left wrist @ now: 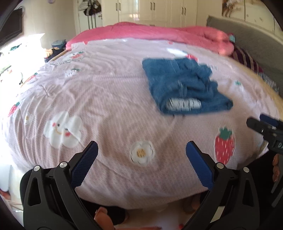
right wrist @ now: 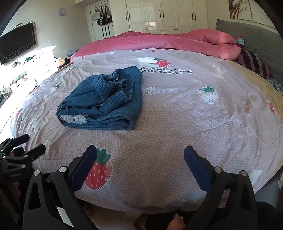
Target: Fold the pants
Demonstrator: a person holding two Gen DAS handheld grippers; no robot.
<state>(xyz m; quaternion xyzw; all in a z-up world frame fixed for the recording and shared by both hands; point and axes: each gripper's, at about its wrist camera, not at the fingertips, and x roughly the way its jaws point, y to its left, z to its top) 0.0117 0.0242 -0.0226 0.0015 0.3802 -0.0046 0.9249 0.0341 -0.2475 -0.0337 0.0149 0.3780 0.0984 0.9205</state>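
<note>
The blue denim pants [left wrist: 184, 86] lie folded into a compact bundle on the pink strawberry-print bedspread [left wrist: 106, 99], with a white lace patch showing at the near end. They also show in the right wrist view [right wrist: 104, 102], left of centre. My left gripper [left wrist: 141, 150] is open and empty, held over the bed's near edge, well short of the pants. My right gripper [right wrist: 140, 155] is open and empty, also near the bed's front edge. The right gripper shows at the right edge of the left wrist view [left wrist: 265, 129]; the left gripper shows at the left of the right wrist view [right wrist: 26, 146].
A bunched pink duvet [right wrist: 176, 42] lies along the far side of the bed. A grey headboard [right wrist: 256, 37] and striped pillow [right wrist: 253, 62] are at the right. White wardrobes [right wrist: 159, 14] stand behind, a TV [right wrist: 17, 44] at left.
</note>
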